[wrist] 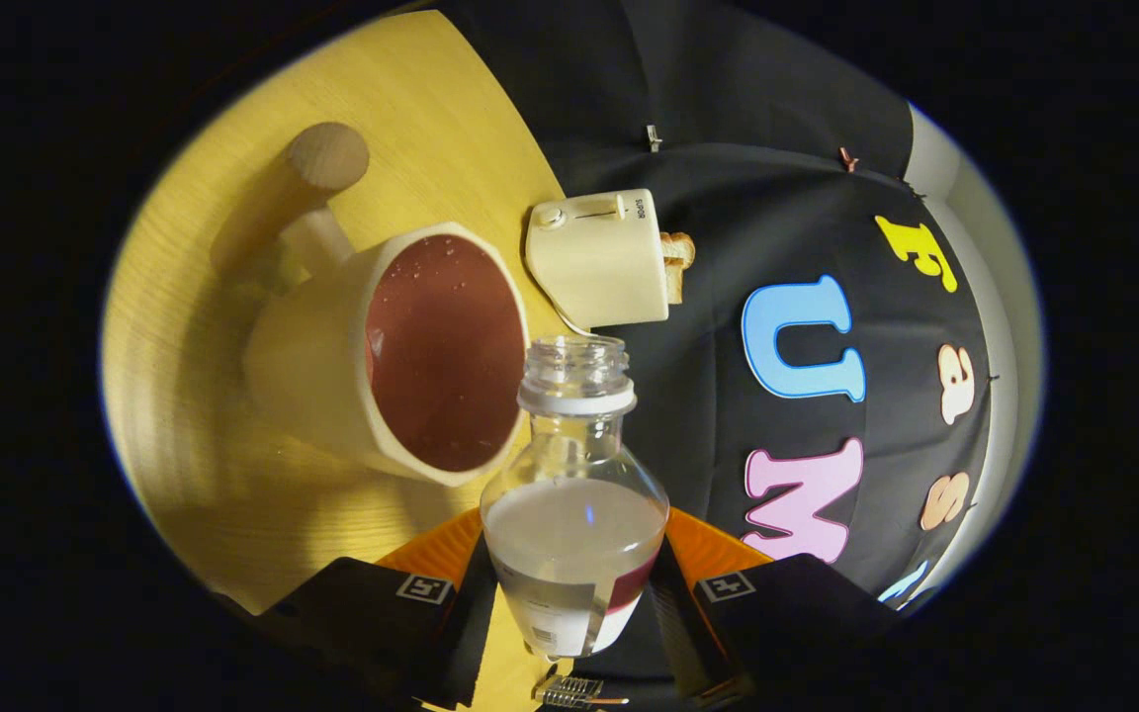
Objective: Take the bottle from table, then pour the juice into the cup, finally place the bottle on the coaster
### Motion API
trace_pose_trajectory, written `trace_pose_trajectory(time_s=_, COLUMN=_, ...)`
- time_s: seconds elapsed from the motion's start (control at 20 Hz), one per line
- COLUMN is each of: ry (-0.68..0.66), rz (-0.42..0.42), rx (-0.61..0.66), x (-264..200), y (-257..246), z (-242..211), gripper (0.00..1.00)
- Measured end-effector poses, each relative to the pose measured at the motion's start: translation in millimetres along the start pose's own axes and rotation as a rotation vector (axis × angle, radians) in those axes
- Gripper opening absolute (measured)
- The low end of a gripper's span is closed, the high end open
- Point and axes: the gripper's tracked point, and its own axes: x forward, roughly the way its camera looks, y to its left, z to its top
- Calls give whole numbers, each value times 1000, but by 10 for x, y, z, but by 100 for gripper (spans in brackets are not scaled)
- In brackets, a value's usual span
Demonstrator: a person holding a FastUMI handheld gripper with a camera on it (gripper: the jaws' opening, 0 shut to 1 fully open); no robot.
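My gripper [574,593] is shut on a clear plastic bottle [574,514], both fingers pressing its lower body. The bottle has no cap, a white neck ring and a pale liquid filling its lower half. The view is rolled, so the wooden table [233,445] stands tilted beside the bottle. A cream cup [387,356] with a reddish-brown inside sits on the table just beyond the bottle's mouth, its opening facing me. Droplets cling to the cup's inner wall.
A wooden peg or handle [303,188] rises from the table behind the cup. A cream toaster [599,259] with bread in it stands at the table's far edge, near the black booth wall [728,198].
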Motion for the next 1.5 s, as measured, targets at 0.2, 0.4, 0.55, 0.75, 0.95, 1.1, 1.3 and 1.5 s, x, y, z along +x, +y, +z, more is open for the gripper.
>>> trace_pose_trajectory(time_s=0.2, ry=-29, rz=8, rx=-94, x=-5, y=-32, z=38, gripper=75)
trace_pose_trajectory(time_s=0.4, ry=-69, rz=0, rx=-174, x=-14, y=-98, z=81, gripper=75)
trace_pose_trajectory(time_s=0.55, ry=-89, rz=-1, rx=-230, x=-3, y=-134, z=86, gripper=75)
trace_pose_trajectory(time_s=0.75, ry=-109, rz=-3, rx=-290, x=-19, y=-168, z=91, gripper=75)
trace_pose_trajectory(time_s=0.95, ry=-119, rz=-5, rx=-335, x=-25, y=-174, z=85, gripper=75)
trace_pose_trajectory(time_s=1.1, ry=-136, rz=-5, rx=-382, x=-13, y=-164, z=121, gripper=75)
trace_pose_trajectory(time_s=1.3, ry=-140, rz=1, rx=-429, x=-3, y=-172, z=85, gripper=75)
trace_pose_trajectory(time_s=1.5, ry=-141, rz=4, rx=-445, x=-2, y=-190, z=74, gripper=75)
